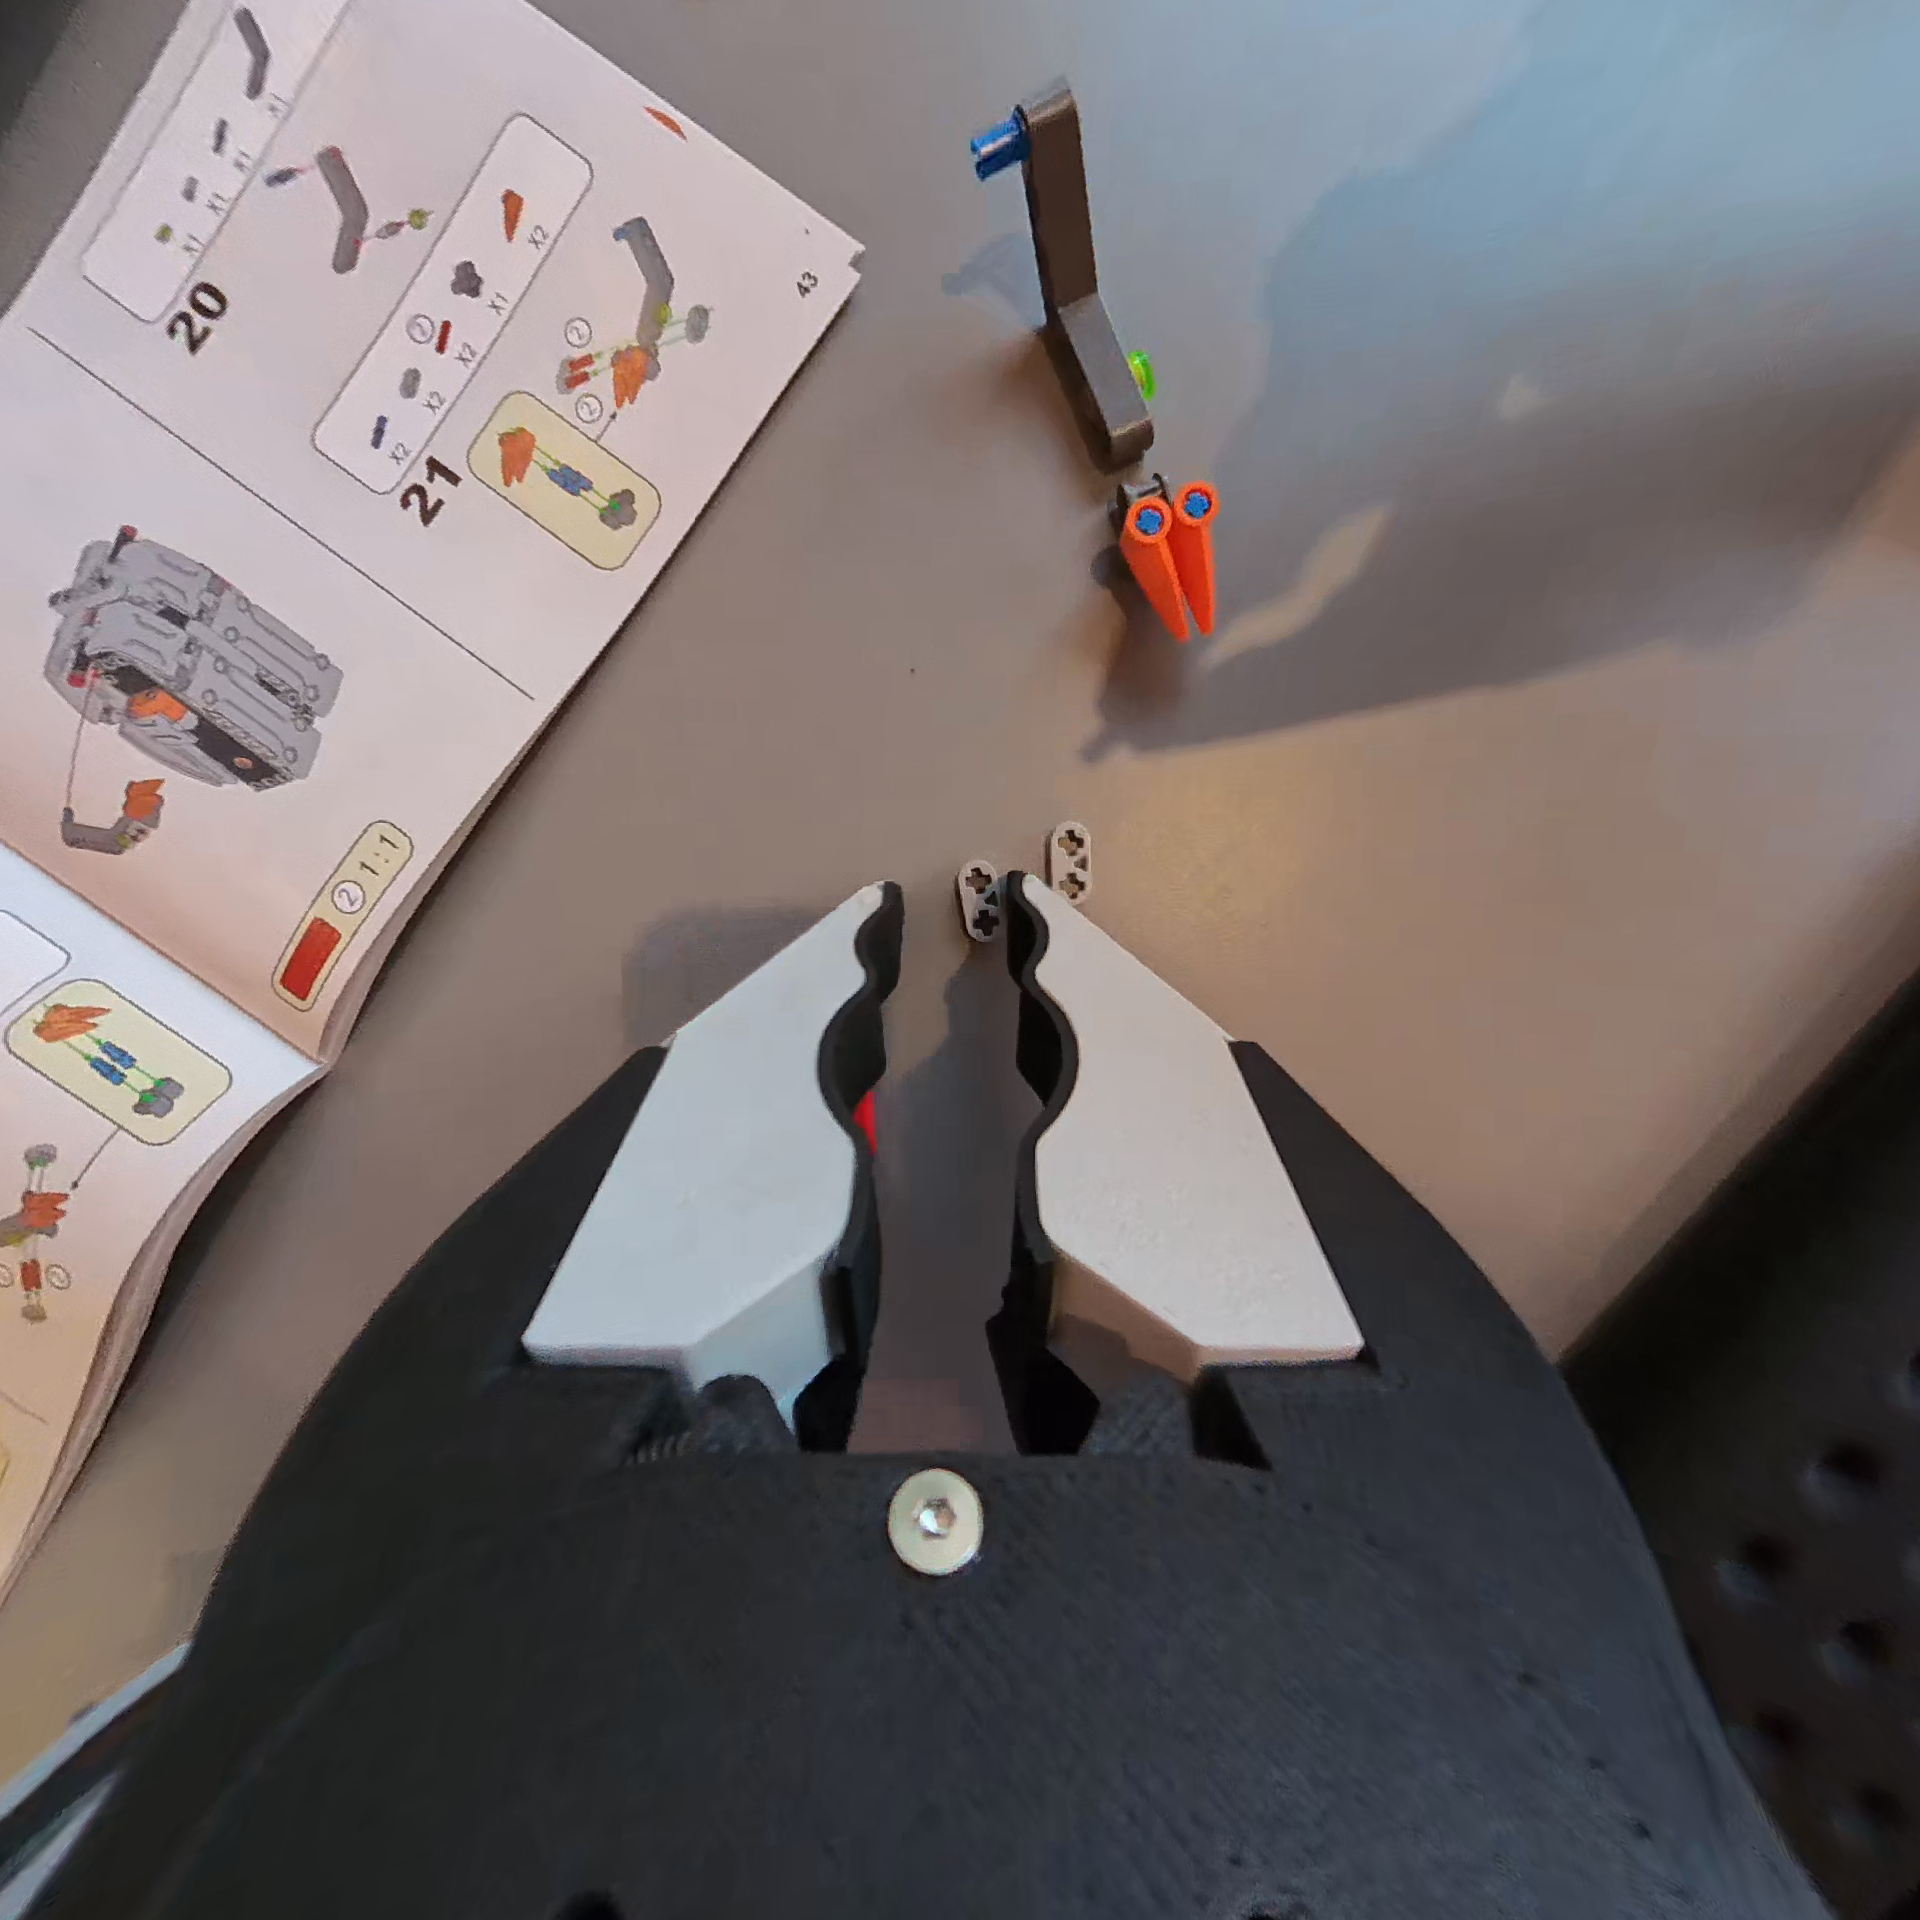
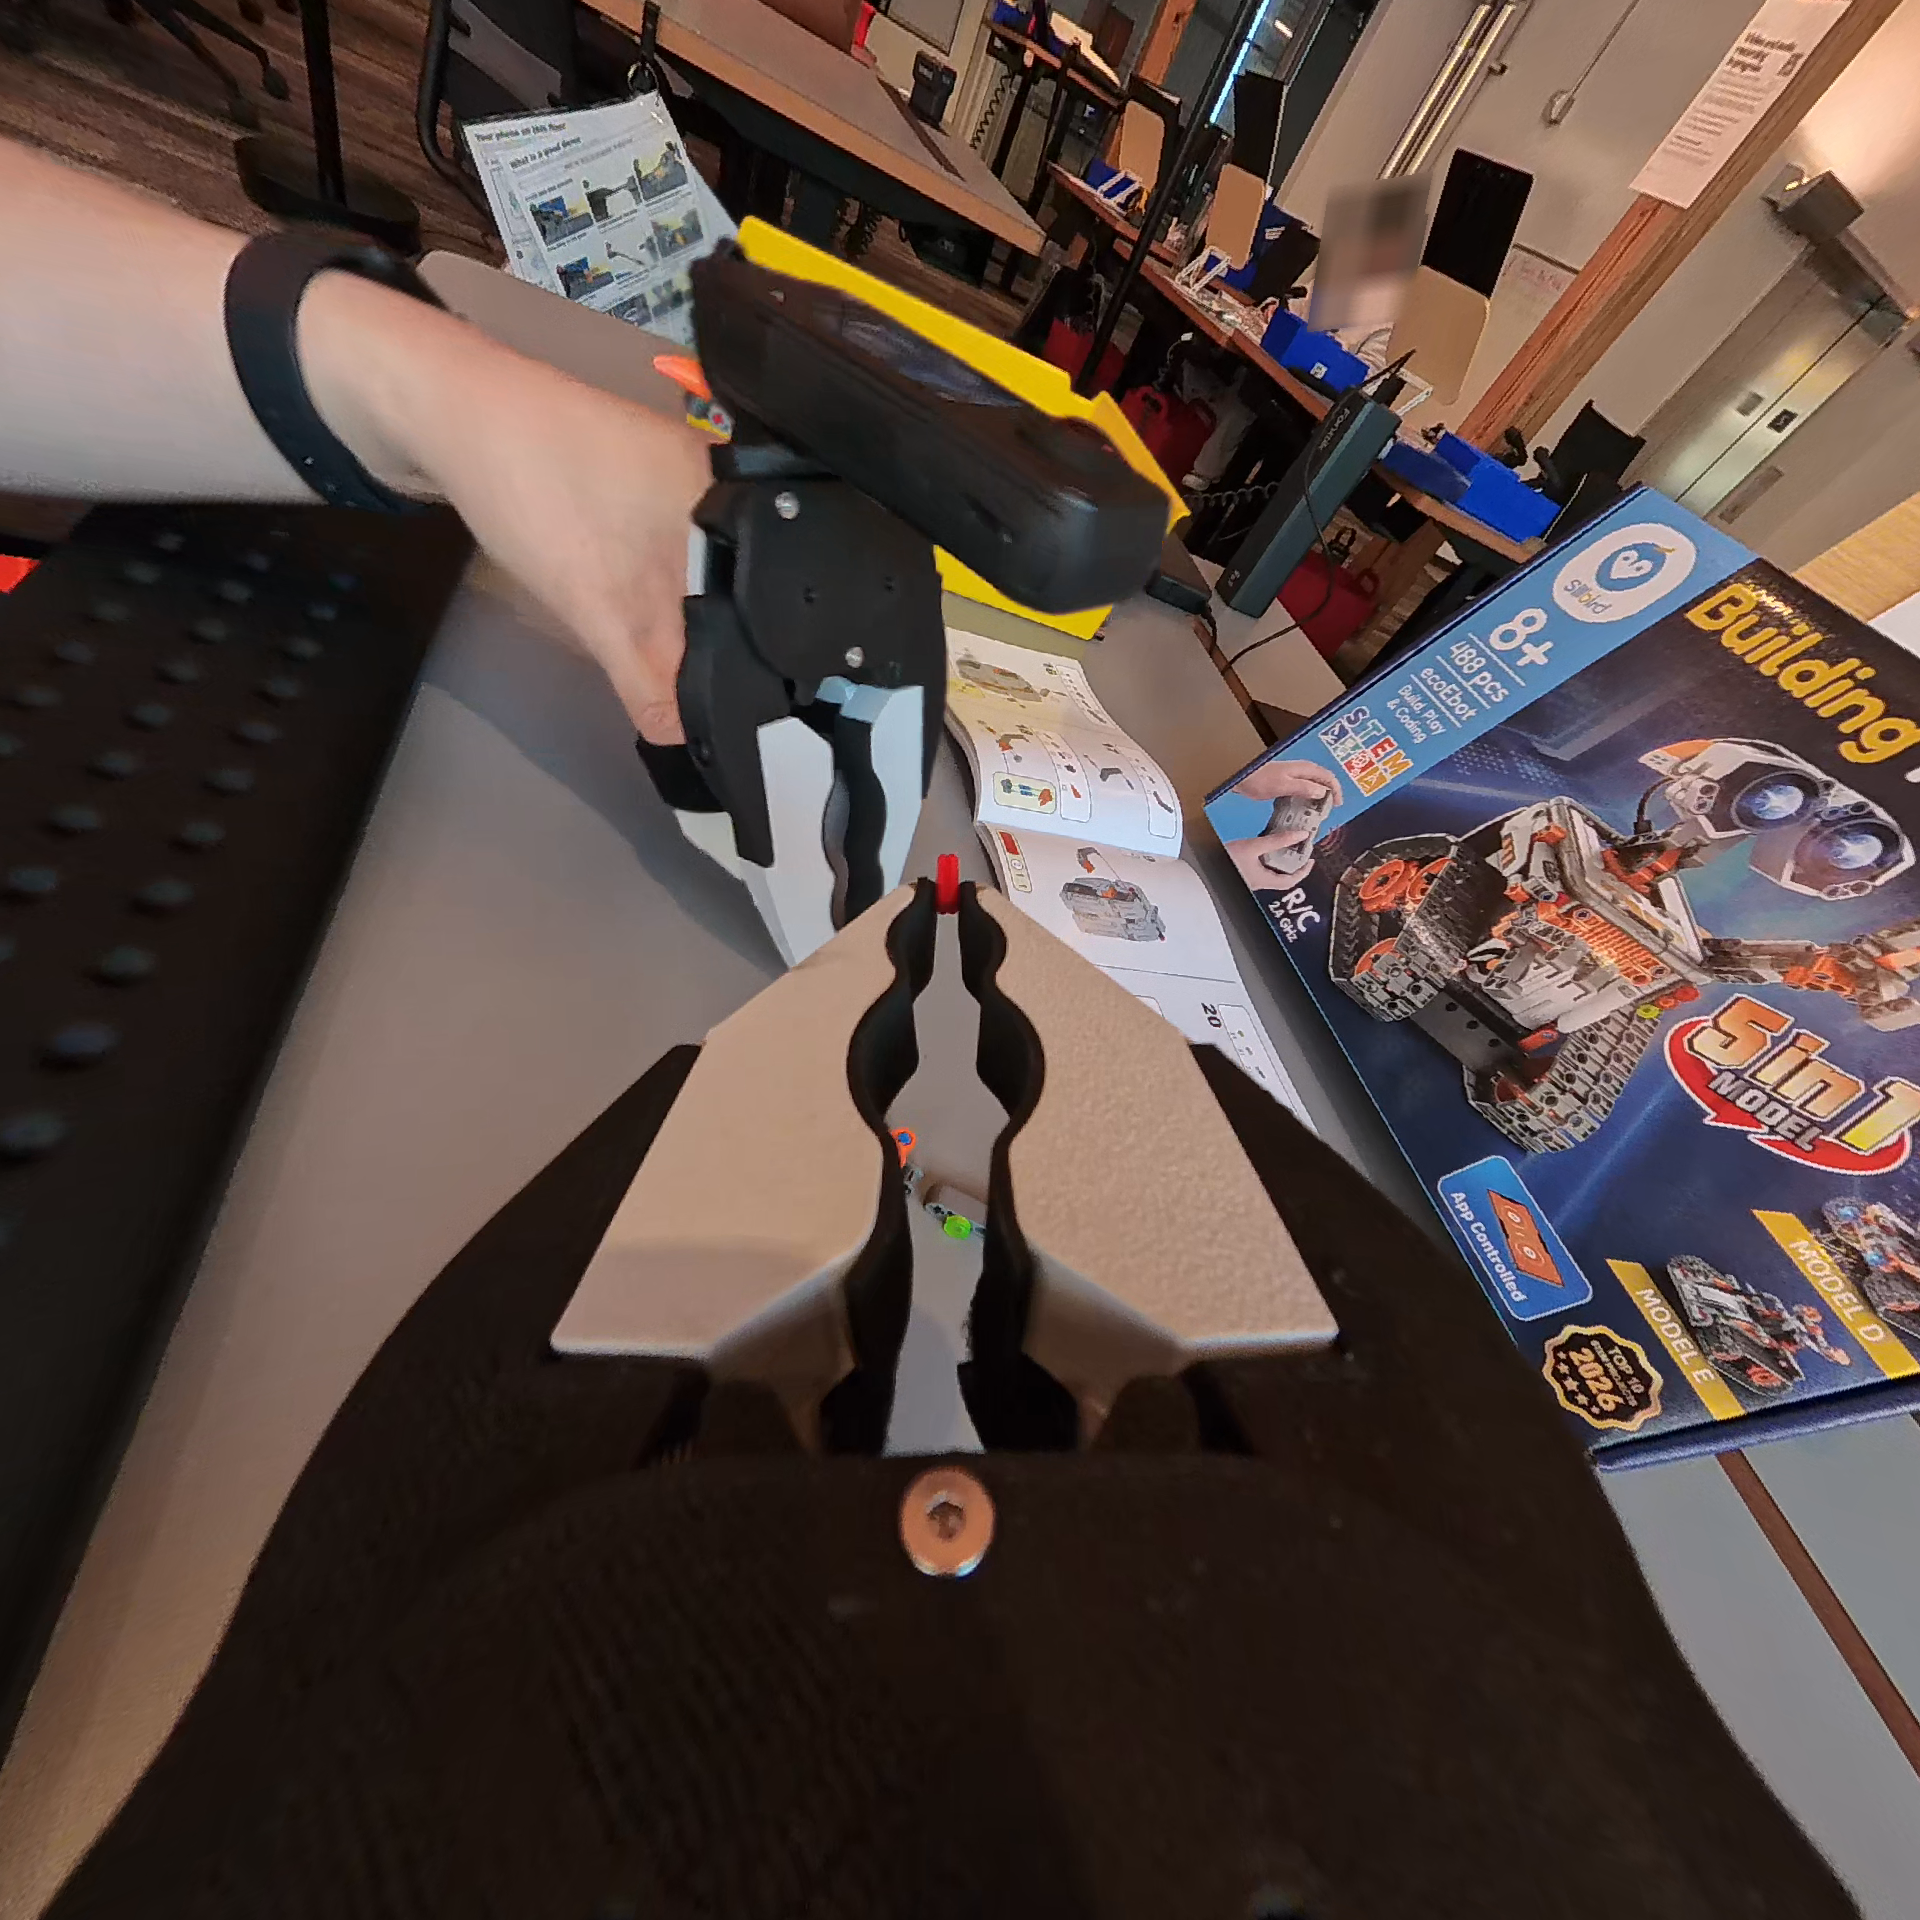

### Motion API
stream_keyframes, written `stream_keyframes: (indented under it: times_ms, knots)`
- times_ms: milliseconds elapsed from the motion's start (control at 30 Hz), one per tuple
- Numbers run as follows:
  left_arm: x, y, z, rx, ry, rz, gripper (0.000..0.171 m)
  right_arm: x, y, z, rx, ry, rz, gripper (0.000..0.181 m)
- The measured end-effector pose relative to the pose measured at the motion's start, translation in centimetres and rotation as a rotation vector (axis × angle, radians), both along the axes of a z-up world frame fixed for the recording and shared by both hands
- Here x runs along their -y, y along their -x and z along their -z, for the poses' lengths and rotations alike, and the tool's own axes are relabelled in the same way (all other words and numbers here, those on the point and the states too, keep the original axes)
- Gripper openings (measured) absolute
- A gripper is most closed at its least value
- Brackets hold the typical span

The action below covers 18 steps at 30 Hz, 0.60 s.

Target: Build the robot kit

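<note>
My left gripper [image 1: 951, 896] is open with a narrow gap, pointing down at the grey table. Two small light-grey two-hole connectors lie at its tips: one [image 1: 981, 902] in the gap against the right finger, the other [image 1: 1070, 858] just beyond it. A small red bit [image 1: 867, 1124] shows by the left finger's inner pad. Farther off lie two joined orange claw pieces [image 1: 1172, 561] and a dark grey bent beam [image 1: 1081, 291] with a blue pin and a green stud. My right gripper [image 2: 947, 896] is shut on a small red piece [image 2: 947, 871], held above the table near the left gripper [image 2: 821, 748].
An open instruction booklet [image 1: 343, 499] lies to the left; it also shows in the right wrist view [image 2: 1081, 821]. A blue building-set box [image 2: 1621, 956] lies at the right. A black perforated mat [image 2: 166, 790] flanks the table. A person's hand [image 2: 540, 488] holds the left gripper. Some 15 cm of space lies between my two pairs of fingers.
</note>
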State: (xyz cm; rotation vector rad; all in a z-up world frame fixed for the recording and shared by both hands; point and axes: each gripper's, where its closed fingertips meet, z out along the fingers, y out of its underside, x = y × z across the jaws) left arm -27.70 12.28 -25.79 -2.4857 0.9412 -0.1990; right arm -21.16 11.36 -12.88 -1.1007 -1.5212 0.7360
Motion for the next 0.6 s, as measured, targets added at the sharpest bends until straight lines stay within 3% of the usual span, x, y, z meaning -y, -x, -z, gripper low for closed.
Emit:
stream_keyframes:
  times_ms: [100,300,600]
  knots:
    - [0.06,0.77,0.16,-0.103,0.121,0.034,0.01,0.13,0.09,0.21,0.013,-0.003,-0.005,0.003]
    - [0.06,1.14,0.2,-0.234,0.275,0.063,0.014,0.21,0.05,0.16,0.016,-0.011,-0.006,0.003]
    - [0.17,0.74,0.05,-0.262,0.292,0.119,0.012,0.32,-0.13,-0.05,0.012,-0.015,-0.009,0.003]
